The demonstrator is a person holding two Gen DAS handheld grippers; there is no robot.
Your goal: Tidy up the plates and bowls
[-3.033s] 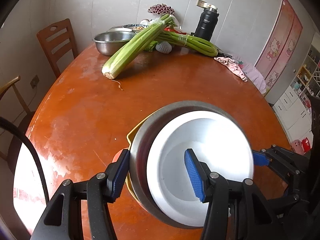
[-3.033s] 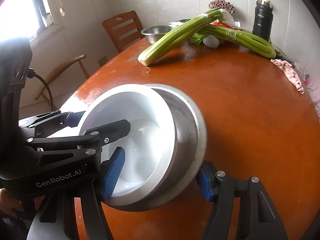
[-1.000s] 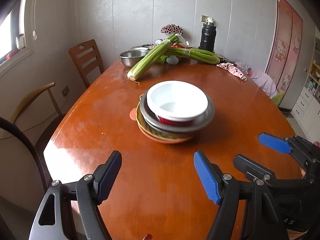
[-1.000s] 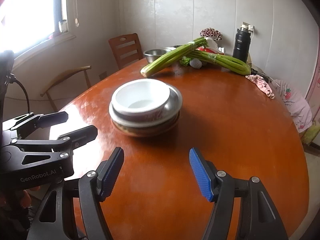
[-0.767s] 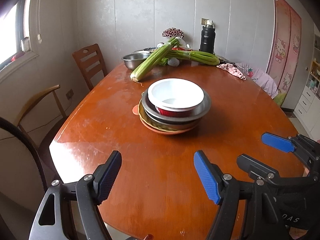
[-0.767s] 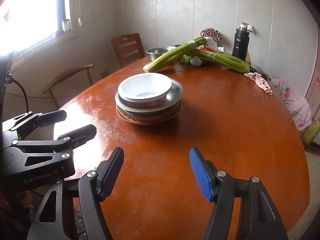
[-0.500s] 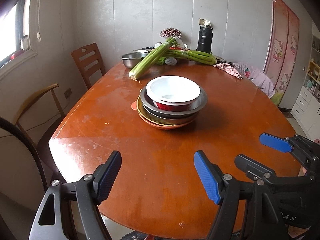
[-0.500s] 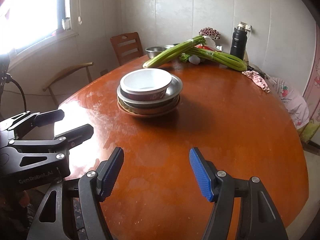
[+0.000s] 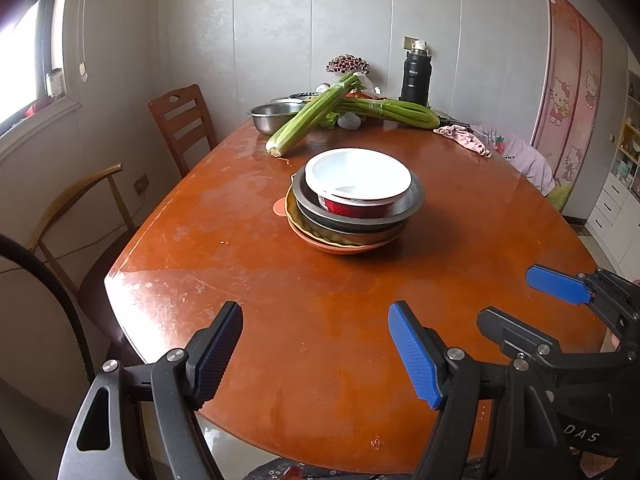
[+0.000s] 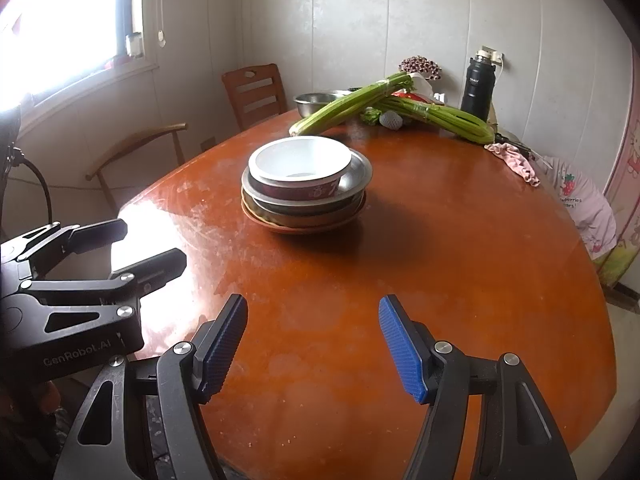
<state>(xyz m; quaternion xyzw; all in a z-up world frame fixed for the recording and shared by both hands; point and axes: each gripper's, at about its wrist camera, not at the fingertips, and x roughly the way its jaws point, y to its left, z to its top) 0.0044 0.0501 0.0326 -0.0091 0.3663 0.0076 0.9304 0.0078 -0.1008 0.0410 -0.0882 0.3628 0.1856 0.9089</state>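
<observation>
A stack of dishes stands in the middle of the round wooden table (image 9: 320,320): a white-lined red bowl (image 9: 358,182) on top, in a steel plate (image 9: 414,200), over a dark dish and an orange plate (image 9: 340,246). The stack also shows in the right wrist view, with the bowl (image 10: 300,164) uppermost. My left gripper (image 9: 316,344) is open and empty above the table's near edge, well back from the stack. My right gripper (image 10: 312,336) is open and empty, also near the front edge; it shows at the right of the left wrist view (image 9: 532,300).
At the far end lie celery bunches (image 9: 308,118), a steel bowl (image 9: 272,116), a black thermos (image 9: 416,74) and a pink cloth (image 9: 464,138). Wooden chairs (image 9: 180,120) stand on the left. A white cabinet (image 9: 616,200) is at the right.
Both grippers have let go of the stack and pulled back toward the table's near edge. The stack stays in place and looks farther away. Both jaws remain open.
</observation>
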